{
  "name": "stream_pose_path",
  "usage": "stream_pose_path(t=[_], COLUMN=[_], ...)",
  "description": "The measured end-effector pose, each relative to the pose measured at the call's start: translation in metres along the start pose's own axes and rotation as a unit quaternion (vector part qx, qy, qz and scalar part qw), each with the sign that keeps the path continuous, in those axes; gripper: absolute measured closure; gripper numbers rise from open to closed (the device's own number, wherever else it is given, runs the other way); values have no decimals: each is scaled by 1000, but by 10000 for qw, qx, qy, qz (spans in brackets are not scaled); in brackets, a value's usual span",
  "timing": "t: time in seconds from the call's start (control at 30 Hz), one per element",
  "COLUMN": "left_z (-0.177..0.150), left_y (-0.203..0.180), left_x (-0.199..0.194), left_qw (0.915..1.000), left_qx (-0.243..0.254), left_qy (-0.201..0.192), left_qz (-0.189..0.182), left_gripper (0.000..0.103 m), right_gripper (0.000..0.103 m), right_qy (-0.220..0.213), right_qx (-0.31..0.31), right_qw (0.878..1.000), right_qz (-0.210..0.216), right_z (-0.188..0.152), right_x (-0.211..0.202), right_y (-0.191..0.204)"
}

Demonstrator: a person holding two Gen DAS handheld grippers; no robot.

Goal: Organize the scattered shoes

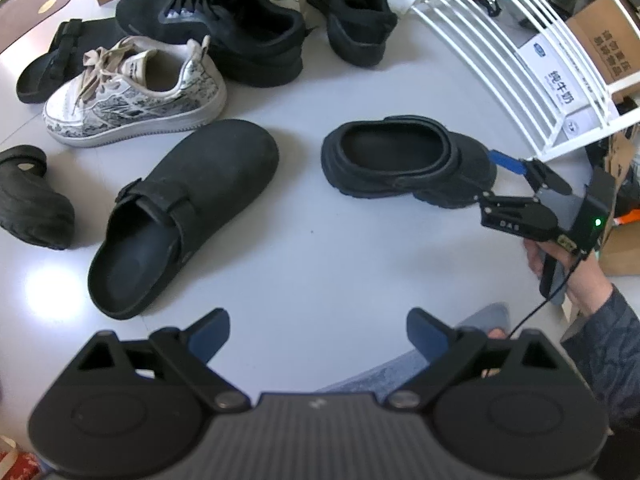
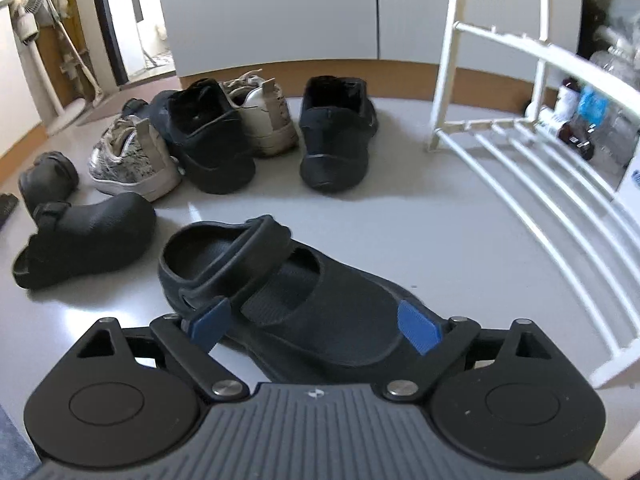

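While both grippers gape, eight shoes lie scattered.
Right gripper (image 2: 316, 326) straddles one black clog (image 2: 288, 292); left gripper (image 1: 318, 338) hovers empty at bottom centre, near one white rack (image 1: 516, 48) at upper right.

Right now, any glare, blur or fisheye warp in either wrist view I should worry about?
Left wrist view: bright glare patch on the floor at left; shoe rack bars bow strongly from the fisheye; shoes stay sharp. Right wrist view: soft glare streak on the floor by the black clog; rack rails curve toward the right edge and the bottles behind them look blurred; right tongs in focus.
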State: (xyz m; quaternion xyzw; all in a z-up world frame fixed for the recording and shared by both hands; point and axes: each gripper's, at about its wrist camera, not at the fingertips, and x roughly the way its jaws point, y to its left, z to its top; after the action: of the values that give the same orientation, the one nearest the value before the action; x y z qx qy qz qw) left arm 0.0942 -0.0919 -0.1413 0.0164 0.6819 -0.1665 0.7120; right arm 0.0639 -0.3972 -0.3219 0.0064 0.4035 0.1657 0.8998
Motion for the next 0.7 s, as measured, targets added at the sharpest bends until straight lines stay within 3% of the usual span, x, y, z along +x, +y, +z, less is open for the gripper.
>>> stream_pose_path(t=[0.3, 0.43, 0.53, 0.7], left_z=[1, 0, 0, -1], left_y=[-2, 0, 1, 4], left_x=[-2, 0, -1, -4], left_qw=[9999, 9999, 9999, 9999], left_qx=[31, 8, 9, -1], left_qy=[-105, -73, -80, -93], left_qz=[106, 126, 113, 99], left_gripper=[7, 7, 7, 7], right_gripper=[8, 14, 13, 10], right_qy=[184, 271, 181, 293], right_qx=[-29, -47, 119, -156], right_qw=[9994, 9989, 9994, 9994], right_qz=[293, 380, 261, -21], right_z=[-6, -10, -8, -1], right_x=[-2, -10, -14, 4], right_y=[6, 12, 8, 9])
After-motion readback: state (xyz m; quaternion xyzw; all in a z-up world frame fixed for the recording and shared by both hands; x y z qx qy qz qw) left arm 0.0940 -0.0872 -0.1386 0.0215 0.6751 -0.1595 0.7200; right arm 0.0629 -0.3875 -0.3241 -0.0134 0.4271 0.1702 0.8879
